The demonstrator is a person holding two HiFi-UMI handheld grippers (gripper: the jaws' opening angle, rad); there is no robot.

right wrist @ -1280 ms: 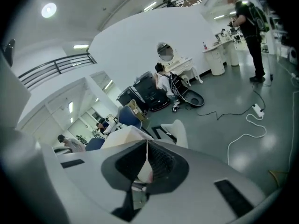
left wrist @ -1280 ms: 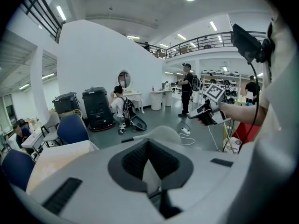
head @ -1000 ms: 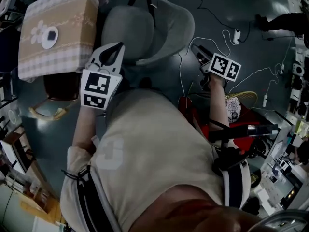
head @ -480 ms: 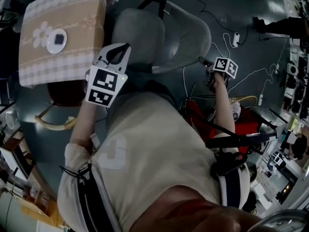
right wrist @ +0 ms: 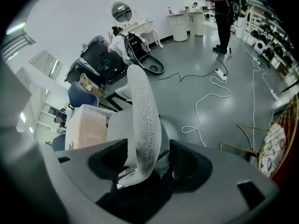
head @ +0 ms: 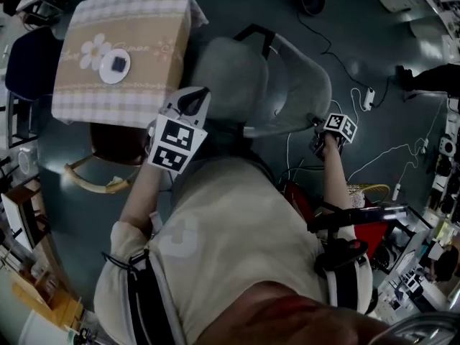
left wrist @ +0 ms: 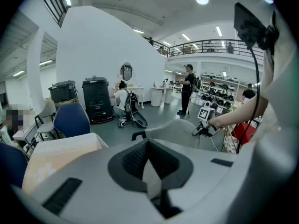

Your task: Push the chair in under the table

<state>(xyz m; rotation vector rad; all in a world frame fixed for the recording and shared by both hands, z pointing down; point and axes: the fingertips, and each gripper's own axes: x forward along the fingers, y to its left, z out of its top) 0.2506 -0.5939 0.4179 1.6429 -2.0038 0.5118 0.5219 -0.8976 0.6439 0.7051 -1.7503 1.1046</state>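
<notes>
Left gripper [head: 195,99] jaws together; right gripper [head: 318,131] jaws just opened wide astride chair [head: 295,85] back

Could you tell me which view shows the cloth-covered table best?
Head view: the beige checked table shows almost whole from above. Left gripper view catches one corner; right gripper view, part beyond the grey chair.

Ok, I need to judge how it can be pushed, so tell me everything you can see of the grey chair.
The grey chair has a rounded padded seat and a curved shell backrest with a speckled, fabric-like face, plus a black frame part. It stands upright beside the table, seat not under it. The backrest's edge stands between the right gripper's jaws, which have just been opening and do not press it. The shut left gripper is close to the seat; contact is unclear.
</notes>
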